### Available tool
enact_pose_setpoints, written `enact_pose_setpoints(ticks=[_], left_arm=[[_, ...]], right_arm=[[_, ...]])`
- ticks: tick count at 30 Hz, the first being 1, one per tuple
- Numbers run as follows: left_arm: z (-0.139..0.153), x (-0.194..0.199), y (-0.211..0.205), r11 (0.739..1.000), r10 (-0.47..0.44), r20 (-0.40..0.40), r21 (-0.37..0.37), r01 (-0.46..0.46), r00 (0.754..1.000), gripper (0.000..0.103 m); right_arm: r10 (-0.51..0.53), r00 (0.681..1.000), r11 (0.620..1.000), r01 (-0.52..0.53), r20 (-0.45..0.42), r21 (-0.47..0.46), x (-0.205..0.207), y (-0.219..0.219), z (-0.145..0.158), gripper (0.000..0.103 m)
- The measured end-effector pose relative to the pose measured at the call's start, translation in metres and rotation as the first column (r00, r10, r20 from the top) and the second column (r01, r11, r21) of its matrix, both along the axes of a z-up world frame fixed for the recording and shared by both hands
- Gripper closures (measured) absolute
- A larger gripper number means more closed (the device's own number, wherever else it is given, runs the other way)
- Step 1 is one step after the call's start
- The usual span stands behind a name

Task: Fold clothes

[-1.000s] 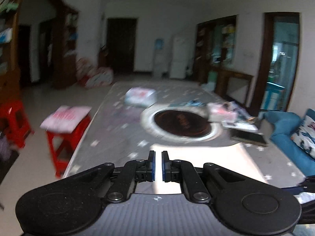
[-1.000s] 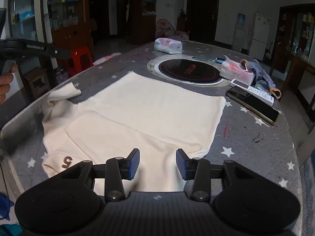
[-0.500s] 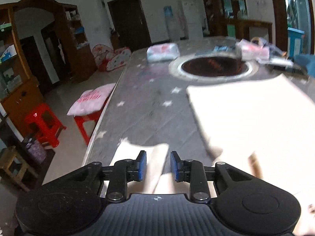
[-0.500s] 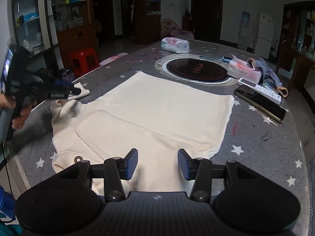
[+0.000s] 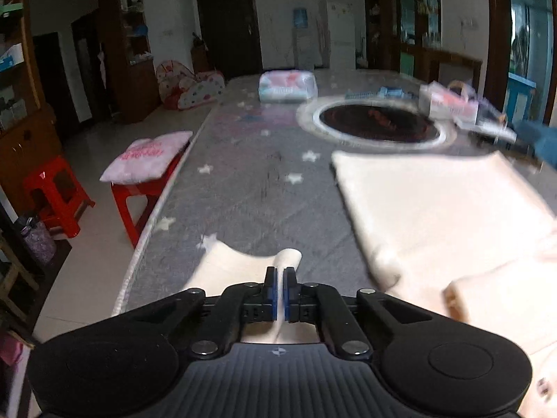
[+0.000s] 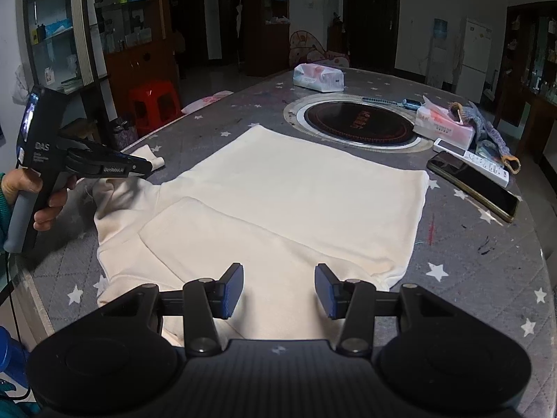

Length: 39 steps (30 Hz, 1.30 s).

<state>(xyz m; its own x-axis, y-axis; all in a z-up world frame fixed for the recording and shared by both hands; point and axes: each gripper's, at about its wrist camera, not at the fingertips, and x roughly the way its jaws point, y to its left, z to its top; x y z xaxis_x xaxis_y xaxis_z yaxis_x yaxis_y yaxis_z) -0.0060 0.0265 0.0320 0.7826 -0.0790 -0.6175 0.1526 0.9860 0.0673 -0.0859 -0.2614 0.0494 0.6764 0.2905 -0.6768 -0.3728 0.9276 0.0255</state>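
Observation:
A cream long-sleeved garment (image 6: 296, 195) lies spread on the grey star-patterned table (image 6: 487, 271), one side folded over its body. Its loose sleeve (image 5: 240, 261) reaches toward the table's left edge. My left gripper (image 5: 280, 280) is shut on that sleeve's end; in the right wrist view a hand holds the left gripper (image 6: 148, 168) at the same sleeve (image 6: 153, 158). My right gripper (image 6: 278, 287) hangs open above the garment's near edge, nothing between its fingers.
A round black cooktop (image 6: 357, 123) is set in the table's middle. A tissue pack (image 6: 318, 76), a pink box (image 6: 444, 123), a remote (image 6: 470, 160) and a phone (image 6: 473, 184) lie beyond and right of the garment. Red stools (image 5: 59, 195) stand left of the table.
The left gripper came down to the sleeve end, opened around it, then shut on it. The right gripper stayed open and barely moved.

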Motion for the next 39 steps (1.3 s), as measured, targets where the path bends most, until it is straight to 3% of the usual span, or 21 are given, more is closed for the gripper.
enact_pose_setpoints(ticks=[6,10,13,17,19,21,29,34,36,39], left_arm=[[0.054,-0.033,-0.018,0.985,-0.072,0.105,-0.147,0.088,0.992,0.1],[0.082,-0.061,-0.047,0.938,-0.206,0.17,-0.246,0.243,0.964,0.1],[0.082,-0.075,-0.075,0.891,-0.318,0.171,-0.28,0.356,0.932,0.1],[0.057,-0.086,-0.107,0.868,-0.417,0.113,-0.244,0.432,0.902,0.094],[0.047,-0.089,-0.108,0.868,-0.433,0.089,-0.227,0.441,0.897,0.094],[0.042,-0.091,-0.1,0.877,-0.424,0.077,-0.215,0.43,0.902,0.086],[0.018,-0.077,-0.028,0.966,-0.21,-0.005,-0.155,0.206,0.978,0.078],[0.007,-0.07,-0.007,0.973,-0.171,-0.037,-0.163,0.163,0.985,0.072],[0.002,-0.072,-0.005,0.972,-0.178,-0.045,-0.162,0.168,0.983,0.072],[-0.003,-0.075,-0.007,0.969,-0.194,-0.059,-0.165,0.182,0.979,0.065]], right_arm=[[-0.025,0.999,1.0,0.025,0.027,0.011,-0.008,-0.01,0.009,0.057],[-0.053,0.998,0.998,0.052,0.039,0.032,-0.014,-0.019,0.013,0.057],[-0.075,0.997,0.996,0.073,0.033,0.058,-0.016,-0.026,0.014,0.057],[-0.098,0.995,0.993,0.096,0.026,0.073,-0.018,-0.033,0.013,0.058],[-0.099,0.995,0.991,0.098,0.011,0.086,-0.016,-0.034,0.012,0.058],[-0.1,0.995,0.99,0.1,-0.004,0.099,-0.014,-0.035,0.01,0.059],[-0.072,0.995,0.988,0.081,-0.069,0.13,0.002,-0.026,-0.003,0.067],[-0.039,0.993,0.995,0.049,-0.109,0.09,0.013,-0.005,-0.022,0.073],[-0.029,0.994,0.998,0.035,-0.109,0.056,0.014,0.002,-0.025,0.089],[-0.024,0.996,1.0,0.025,-0.081,0.007,0.011,0.008,-0.02,0.098]])
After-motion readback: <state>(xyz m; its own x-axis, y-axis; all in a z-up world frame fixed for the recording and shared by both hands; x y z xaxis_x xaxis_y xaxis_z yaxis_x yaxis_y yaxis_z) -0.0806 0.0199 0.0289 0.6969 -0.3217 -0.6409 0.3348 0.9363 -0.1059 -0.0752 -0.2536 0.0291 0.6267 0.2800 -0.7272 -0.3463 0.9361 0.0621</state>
